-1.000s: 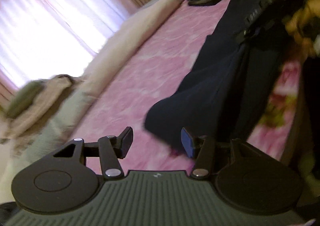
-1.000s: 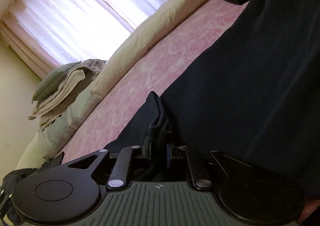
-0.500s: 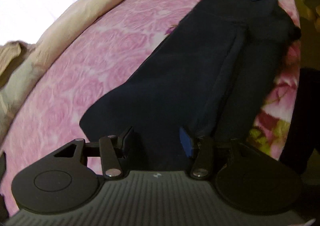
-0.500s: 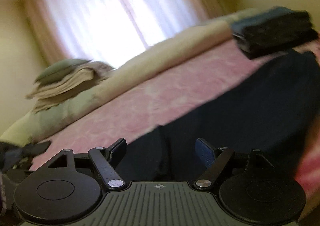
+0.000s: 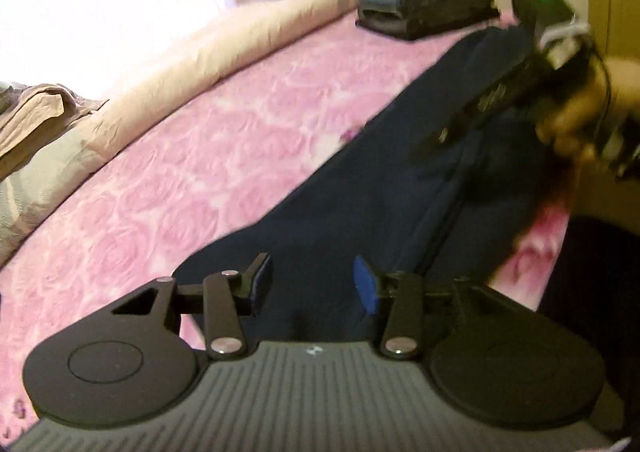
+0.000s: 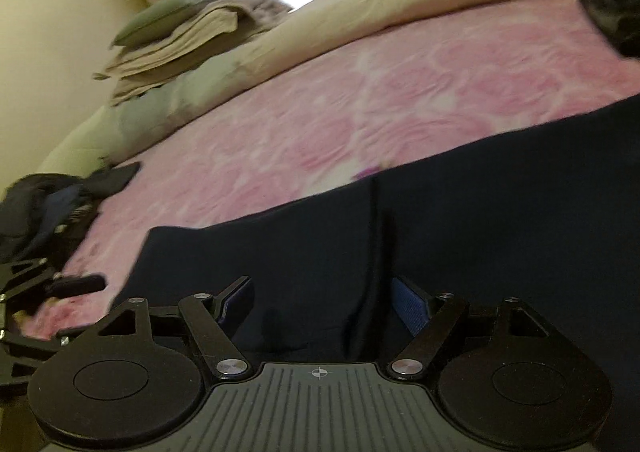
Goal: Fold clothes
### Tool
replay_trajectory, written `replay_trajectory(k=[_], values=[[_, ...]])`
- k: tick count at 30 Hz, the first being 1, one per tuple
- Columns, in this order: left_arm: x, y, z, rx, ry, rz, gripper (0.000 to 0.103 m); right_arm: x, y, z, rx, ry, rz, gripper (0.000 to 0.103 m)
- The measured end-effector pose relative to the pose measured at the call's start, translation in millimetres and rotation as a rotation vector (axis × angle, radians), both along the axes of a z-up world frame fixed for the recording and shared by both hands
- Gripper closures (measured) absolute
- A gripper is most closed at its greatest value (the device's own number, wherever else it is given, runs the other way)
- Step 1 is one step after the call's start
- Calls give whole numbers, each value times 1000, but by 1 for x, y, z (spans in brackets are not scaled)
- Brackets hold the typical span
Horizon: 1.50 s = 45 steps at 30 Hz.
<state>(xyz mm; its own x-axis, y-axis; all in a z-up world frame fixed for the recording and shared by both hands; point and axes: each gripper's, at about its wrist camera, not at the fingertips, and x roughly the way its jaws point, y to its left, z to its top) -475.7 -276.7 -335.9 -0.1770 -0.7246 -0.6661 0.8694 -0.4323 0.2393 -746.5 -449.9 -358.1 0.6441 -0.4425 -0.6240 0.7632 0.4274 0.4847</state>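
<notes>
A long dark navy garment (image 5: 360,188) lies stretched out flat on the pink rose-patterned bed cover (image 5: 208,156); it also fills the near part of the right wrist view (image 6: 460,212). My left gripper (image 5: 312,282) is open and empty just above the garment's near end. My right gripper (image 6: 324,302) is open and empty, low over the garment beside a seam. The right gripper and the hand holding it show blurred in the left wrist view (image 5: 500,96), above the garment's far half.
A stack of folded dark clothes (image 5: 424,4) sits at the bed's far end. A long cream rolled duvet (image 5: 224,52) runs along the far side, with folded beige bedding (image 6: 180,40) piled on it. A heap of dark clothes (image 6: 44,208) lies at the left.
My right gripper opened and let go of the garment, which now lies flat on the bed. Both grippers have shifted over it; the left stayed open.
</notes>
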Motion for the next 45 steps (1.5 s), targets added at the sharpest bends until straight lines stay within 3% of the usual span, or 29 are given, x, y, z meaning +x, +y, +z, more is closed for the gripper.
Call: replay_trajectory(k=[2, 5, 14, 16, 18, 22, 26, 29, 32, 36, 37, 39, 45], values=[[-9, -6, -5, 15, -15, -14, 60, -2, -10, -9, 53, -42, 4, 73], [-21, -14, -18, 61, -56, -33, 60, -8, -24, -17, 111, -99, -5, 80], [-17, -26, -36, 137, -30, -1, 53, -10, -59, -7, 104, -83, -29, 80], [-16, -22, -36, 138, -51, -9, 53, -14, -51, -1, 72, -51, -43, 80], [-12, -19, -36, 138, -61, -5, 51, -19, -39, 7, 25, -11, -81, 66], [1, -7, -35, 132, -62, 23, 50, -23, -7, 28, -93, 56, -131, 66], [15, 6, -31, 125, -49, 58, 50, -18, 34, 43, -187, 18, -94, 66], [24, 13, -34, 134, -27, 73, 48, -4, 52, 33, -160, 4, -22, 66], [27, 23, -34, 127, -65, 68, 47, 5, 54, 11, -76, 44, -32, 66], [46, 42, -23, 85, -89, 90, 49, 5, 77, 25, -131, 77, -67, 66], [52, 47, -21, 72, -92, 98, 49, 10, 86, 29, -167, 94, -49, 64], [68, 56, -17, 49, -101, 115, 49, 21, 106, 38, -241, 129, -9, 16], [95, 72, -16, -6, -166, 118, 47, 100, 175, 39, -511, 299, 300, 14]])
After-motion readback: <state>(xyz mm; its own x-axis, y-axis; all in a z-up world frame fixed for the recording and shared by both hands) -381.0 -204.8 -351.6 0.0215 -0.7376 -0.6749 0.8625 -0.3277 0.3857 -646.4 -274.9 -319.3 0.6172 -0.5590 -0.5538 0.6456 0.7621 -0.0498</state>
